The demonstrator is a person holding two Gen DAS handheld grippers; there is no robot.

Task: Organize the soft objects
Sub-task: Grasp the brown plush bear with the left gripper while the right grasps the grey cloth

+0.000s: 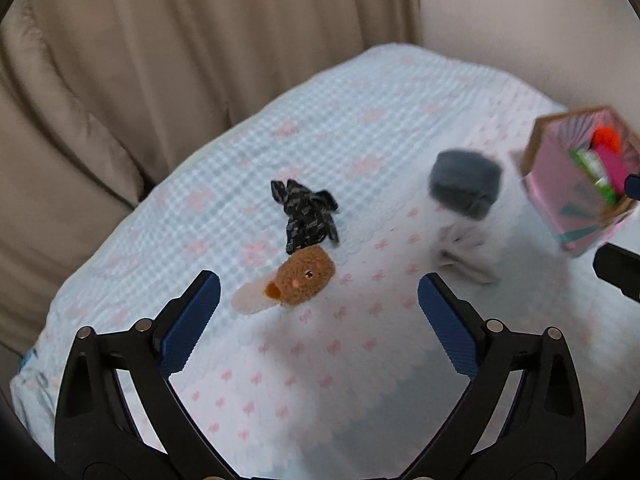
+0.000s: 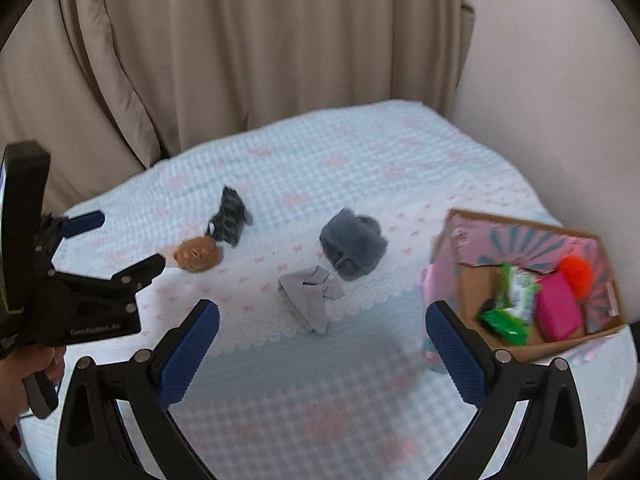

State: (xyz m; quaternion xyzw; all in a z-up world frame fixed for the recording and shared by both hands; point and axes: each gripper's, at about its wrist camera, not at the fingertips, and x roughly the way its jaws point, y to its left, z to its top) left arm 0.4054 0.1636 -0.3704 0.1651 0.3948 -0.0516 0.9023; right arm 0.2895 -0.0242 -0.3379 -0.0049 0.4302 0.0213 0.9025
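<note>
On the bed lie a brown plush toy (image 1: 306, 282) (image 2: 198, 254), a black patterned cloth (image 1: 306, 214) (image 2: 229, 218), a folded dark grey cloth (image 1: 466, 182) (image 2: 353, 244) and a light grey cloth (image 1: 466, 250) (image 2: 308, 294). A pink cardboard box (image 1: 560, 196) (image 2: 464, 248) at the right holds an orange pompom (image 2: 576, 274), a pink item and a green packet. My left gripper (image 1: 318, 312) (image 2: 126, 238) is open and empty, just short of the plush toy. My right gripper (image 2: 322, 344) is open and empty, over the bed's near part.
The bed cover (image 1: 360, 360) (image 2: 320, 400) is pale blue and white with pink bows. Beige curtains (image 1: 140, 60) (image 2: 260, 48) hang behind the bed. A pale wall (image 2: 552, 100) stands at the right. The right gripper's body shows at the edge of the left wrist view (image 1: 618, 272).
</note>
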